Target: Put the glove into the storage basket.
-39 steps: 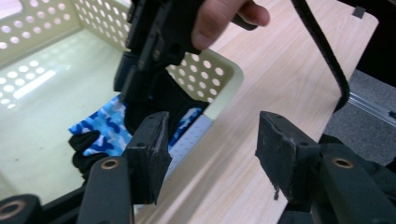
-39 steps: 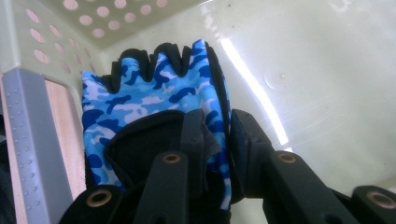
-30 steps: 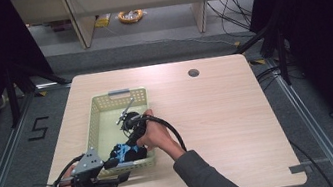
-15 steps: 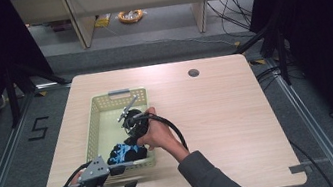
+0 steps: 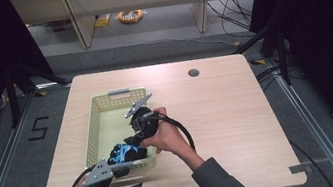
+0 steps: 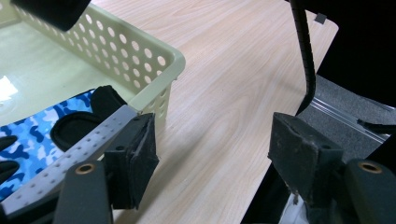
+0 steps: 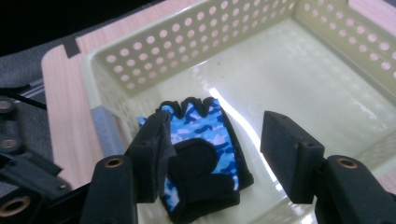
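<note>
Glove (image 7: 198, 154) lies flat, fingers toward basket (image 7: 233, 42) middle; right gripper (image 7: 215, 149) jaws opening, empty.

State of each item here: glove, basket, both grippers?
glove: lying flat in the basket, released
basket: upright on the table, holding the glove
left gripper: open, empty, beside the basket; jaws just opening
right gripper: open above the glove, not touching; jaws just opening

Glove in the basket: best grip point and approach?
Take the blue camo glove by its free scalloped finger edge, coming from above with the right gripper. It lies flat on the basket floor near a corner, so the walls would likely block a side approach.
</note>
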`<state>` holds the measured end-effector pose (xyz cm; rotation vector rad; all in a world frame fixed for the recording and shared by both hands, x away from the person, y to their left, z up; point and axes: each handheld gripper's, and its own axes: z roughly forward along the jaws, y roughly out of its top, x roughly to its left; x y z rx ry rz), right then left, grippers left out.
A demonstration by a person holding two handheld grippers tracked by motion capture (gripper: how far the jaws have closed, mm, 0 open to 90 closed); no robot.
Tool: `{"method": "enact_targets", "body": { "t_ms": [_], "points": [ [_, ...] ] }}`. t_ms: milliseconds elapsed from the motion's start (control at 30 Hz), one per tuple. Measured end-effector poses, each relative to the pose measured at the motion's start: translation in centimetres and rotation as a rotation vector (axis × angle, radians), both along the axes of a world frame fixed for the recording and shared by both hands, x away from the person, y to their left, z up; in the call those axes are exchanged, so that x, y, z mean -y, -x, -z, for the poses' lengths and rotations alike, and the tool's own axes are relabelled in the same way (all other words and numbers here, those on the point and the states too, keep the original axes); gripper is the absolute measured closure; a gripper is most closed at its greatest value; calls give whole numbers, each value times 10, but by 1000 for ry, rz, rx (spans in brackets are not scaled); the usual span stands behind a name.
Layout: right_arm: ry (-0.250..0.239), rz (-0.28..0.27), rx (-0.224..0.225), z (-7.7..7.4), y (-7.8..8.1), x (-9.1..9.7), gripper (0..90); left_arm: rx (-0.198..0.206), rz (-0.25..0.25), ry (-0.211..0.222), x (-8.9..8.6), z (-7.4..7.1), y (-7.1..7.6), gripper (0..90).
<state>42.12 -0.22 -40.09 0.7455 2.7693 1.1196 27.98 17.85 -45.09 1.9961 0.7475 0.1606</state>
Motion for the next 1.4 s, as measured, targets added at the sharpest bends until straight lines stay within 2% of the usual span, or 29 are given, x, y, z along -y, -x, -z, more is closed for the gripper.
{"method": "enact_targets", "body": {
  "t_ms": [33,67,100,167,200,233,267,333,367,433,600,667,700,733,833,900,967,1000,1033,1067,1100,1133,1167,1200,1233,1267,1300,1333,1400],
  "points": [
    [-8,5,1,-1,3,3,437,25,12,-7,0,1,-1,311],
    [-23,11,16,-2,5,5,434,12,-5,-4,1,3,1,309],
    [-23,15,18,-3,7,8,430,24,13,-9,1,4,0,308],
    [-39,20,24,-4,12,14,425,16,-1,-11,3,6,1,302],
    [-34,16,25,-5,13,17,423,19,3,16,4,9,1,301],
    [-40,22,35,-5,15,20,422,-5,-11,-1,4,9,2,300],
    [-34,26,39,-6,16,23,420,-4,-16,9,5,10,3,297],
    [-62,40,50,-6,19,28,419,5,-5,11,5,12,2,291],
    [-60,40,40,-8,20,32,418,15,6,13,5,13,1,287],
    [-67,32,49,-9,22,38,417,1,5,6,5,13,2,278],
    [-92,62,52,-12,30,53,412,-3,-4,8,6,16,3,248],
    [-103,74,51,-11,34,59,410,5,-1,16,6,19,2,234],
    [-117,86,53,-10,35,60,409,-3,-11,26,7,20,3,229],
    [-103,80,50,-11,37,63,408,-1,-6,14,7,21,2,224],
    [-113,87,59,-10,43,71,406,-19,-13,17,7,25,3,217],
    [-119,86,71,-9,47,76,403,3,-10,5,7,28,2,215],
    [-130,94,75,-8,50,82,401,-2,-21,-7,7,28,4,215],
    [-136,95,74,-7,52,85,400,-17,-28,16,8,30,4,215],
    [-146,104,81,-5,53,87,399,-23,-24,10,8,31,5,214],
    [-145,92,85,-3,54,91,396,-12,-15,2,7,32,4,215],
    [-152,110,70,-2,56,93,396,-2,-11,1,7,33,4,215],
    [-157,101,85,1,56,96,395,-7,-3,-8,7,33,5,214],
    [-152,123,71,3,57,99,393,-27,-14,-13,7,33,6,215],
    [-146,107,81,5,56,101,392,-7,-21,-7,8,34,7,215],
    [-147,129,75,6,58,104,392,-13,-10,-15,7,34,7,215],
    [-154,131,77,9,58,106,392,4,-16,-18,7,35,7,216],
    [-151,143,64,11,59,107,392,-2,0,-18,7,36,6,216],
    [-148,148,61,12,60,109,391,9,-5,-27,6,36,6,216],
    [-154,154,57,15,61,111,390,-7,-18,-19,6,37,6,217]
  ]
}}
